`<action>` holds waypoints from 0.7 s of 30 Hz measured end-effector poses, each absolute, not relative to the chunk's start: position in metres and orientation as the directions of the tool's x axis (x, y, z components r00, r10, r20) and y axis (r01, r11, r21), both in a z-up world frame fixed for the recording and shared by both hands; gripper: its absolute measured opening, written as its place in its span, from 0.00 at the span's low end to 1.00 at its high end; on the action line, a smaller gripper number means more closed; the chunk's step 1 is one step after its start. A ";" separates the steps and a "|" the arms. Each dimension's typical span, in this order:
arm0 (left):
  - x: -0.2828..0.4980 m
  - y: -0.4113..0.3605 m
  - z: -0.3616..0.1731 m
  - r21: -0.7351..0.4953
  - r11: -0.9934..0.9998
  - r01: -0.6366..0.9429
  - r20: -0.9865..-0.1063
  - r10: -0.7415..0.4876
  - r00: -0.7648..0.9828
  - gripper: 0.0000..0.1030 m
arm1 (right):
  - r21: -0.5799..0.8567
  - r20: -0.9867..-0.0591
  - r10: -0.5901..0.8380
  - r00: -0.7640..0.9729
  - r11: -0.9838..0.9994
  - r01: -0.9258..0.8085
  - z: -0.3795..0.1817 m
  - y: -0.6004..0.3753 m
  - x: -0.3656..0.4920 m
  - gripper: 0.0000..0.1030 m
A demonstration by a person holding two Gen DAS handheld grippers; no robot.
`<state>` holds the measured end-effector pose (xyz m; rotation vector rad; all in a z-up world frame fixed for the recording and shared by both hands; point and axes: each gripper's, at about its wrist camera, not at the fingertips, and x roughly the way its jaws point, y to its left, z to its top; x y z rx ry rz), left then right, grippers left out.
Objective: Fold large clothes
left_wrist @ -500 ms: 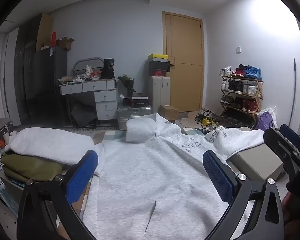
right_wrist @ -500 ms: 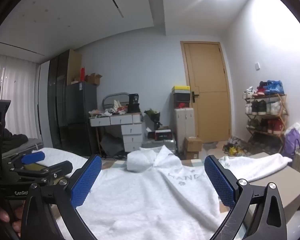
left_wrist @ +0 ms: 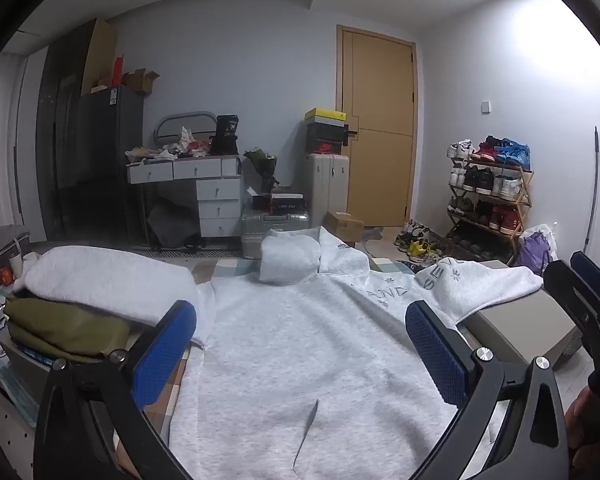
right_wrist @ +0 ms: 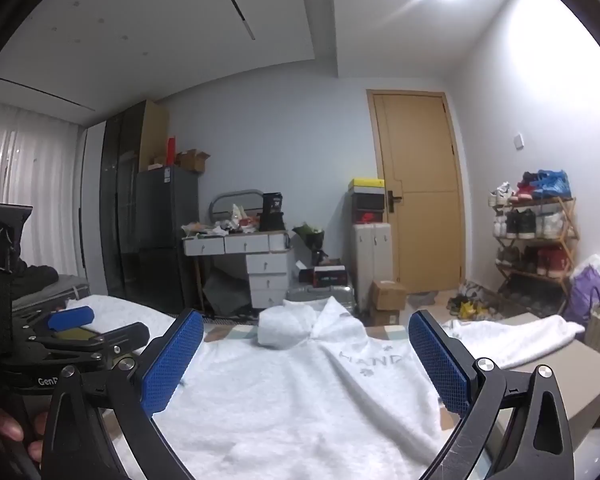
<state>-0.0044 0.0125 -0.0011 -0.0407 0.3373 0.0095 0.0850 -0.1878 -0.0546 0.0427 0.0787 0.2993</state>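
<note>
Item: large pale grey hooded sweatshirt, fleece, lying flat and spread out, front up, on a low surface covered by a pale checked cloth. Hood bunched at the far end, towards the room. Grey lettering across the chest, partly readable, with small flower marks beside it. One sleeve runs out to the right and rests over a grey box; the other sleeve runs left and lies on top of an olive-green bundle. A short dark slit or pocket edge shows in the near part of the body.

Left tongs: black frame, blue textured pads, spread wide and released, hovering over the body of the sweatshirt and tilted slightly down. Nothing between the pads; whether they touch the cloth cannot be told.

Right tongs: same make, spread wide and released, held level over the sweatshirt's near part, gripping nothing. In this view the left tongs appear at the left edge, just beside the right pair, with fingers of a hand below.

Surroundings, far side: white drawer desk with clutter on top; dark fridge with cardboard boxes above; pale suitcase carrying stacked shoeboxes; silver case on the floor; cardboard box; closed tan door; wooden shoe rack full of shoes; purple bag at its foot. Ceiling light on.
</note>
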 end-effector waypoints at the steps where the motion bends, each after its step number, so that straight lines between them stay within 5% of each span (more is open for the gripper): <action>1: -0.005 0.012 -0.001 -0.039 0.999 -0.014 -0.330 0.001 0.944 0.99 | 0.053 -0.073 0.296 0.952 0.955 -0.293 -0.054 -0.188 0.085 1.00; 21: -0.006 0.012 0.001 -0.038 0.999 0.006 -0.334 -0.018 0.942 0.99 | 0.040 -0.061 0.308 0.949 0.951 -0.306 -0.060 -0.185 0.081 1.00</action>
